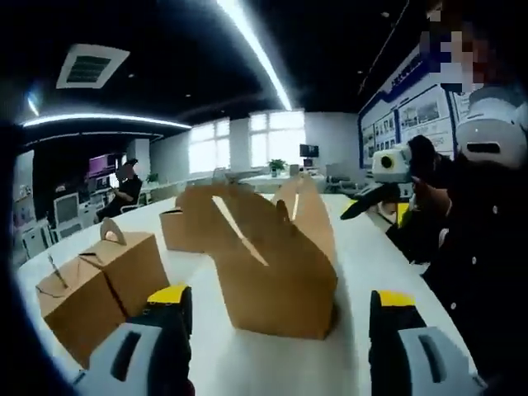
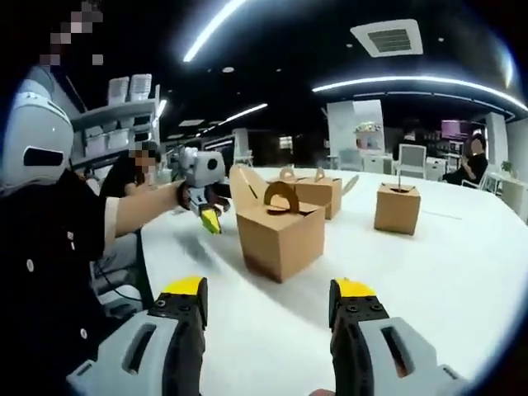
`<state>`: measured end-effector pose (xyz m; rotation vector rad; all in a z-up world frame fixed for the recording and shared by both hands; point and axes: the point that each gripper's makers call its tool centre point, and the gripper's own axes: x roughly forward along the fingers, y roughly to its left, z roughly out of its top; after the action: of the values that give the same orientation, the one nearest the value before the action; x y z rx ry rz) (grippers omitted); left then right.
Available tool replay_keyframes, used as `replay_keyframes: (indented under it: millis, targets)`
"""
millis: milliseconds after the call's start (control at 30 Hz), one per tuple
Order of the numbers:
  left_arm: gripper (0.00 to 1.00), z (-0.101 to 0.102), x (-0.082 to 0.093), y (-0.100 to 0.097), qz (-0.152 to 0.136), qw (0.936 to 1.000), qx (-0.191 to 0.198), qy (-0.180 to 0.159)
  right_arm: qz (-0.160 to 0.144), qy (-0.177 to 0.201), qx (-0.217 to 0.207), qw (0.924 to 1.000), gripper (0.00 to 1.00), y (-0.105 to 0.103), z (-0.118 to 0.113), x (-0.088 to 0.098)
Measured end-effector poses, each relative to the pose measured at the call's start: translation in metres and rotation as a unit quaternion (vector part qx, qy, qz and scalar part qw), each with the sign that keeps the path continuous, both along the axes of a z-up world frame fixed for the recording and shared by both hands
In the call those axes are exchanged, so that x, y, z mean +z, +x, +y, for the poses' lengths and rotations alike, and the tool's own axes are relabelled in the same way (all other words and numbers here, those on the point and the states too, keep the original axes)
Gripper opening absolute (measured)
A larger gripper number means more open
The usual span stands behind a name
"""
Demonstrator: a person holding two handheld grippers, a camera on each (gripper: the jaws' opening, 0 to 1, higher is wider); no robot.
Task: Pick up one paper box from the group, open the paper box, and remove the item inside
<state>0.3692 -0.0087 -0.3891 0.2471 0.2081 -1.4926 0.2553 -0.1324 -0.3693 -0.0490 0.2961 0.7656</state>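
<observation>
Ahead of the left gripper (image 1: 279, 318), whose jaws stand spread and hold nothing, an opened paper box (image 1: 276, 264) rests on the white table (image 1: 363, 256), flaps up; a closed box (image 1: 99, 285) sits beside it. Likewise the right gripper (image 2: 268, 309) is spread and bare, the opened paper box (image 2: 280, 235) ahead of it, another box (image 2: 397, 208) well behind that one.

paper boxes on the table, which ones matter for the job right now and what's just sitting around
For the job:
- opened paper box, flaps up, nearest both grippers
- left gripper, jaws apart
- right gripper, jaws apart

Lying about:
- closed box to one side
- further box behind the opened one
- white table
- seated person in the background
</observation>
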Motion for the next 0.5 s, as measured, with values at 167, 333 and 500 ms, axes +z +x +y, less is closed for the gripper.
replay_keyframes:
  millis: [167,333,500]
  targets:
    - [0.91,-0.007,0.0,0.018,0.01,0.9997,-0.014,-0.014,0.005,0.001,0.003,1.0,0.6,0.0,0.002,-0.001]
    - [0.88,-0.012,-0.002,0.022,0.022,0.9988,-0.04,-0.015,0.01,-0.002,0.006,0.9999,0.59,0.0,0.003,-0.004]
    - [0.82,-0.015,-0.007,0.02,0.031,0.9976,-0.058,-0.019,0.011,-0.001,0.003,0.9999,0.59,0.003,0.002,-0.004]
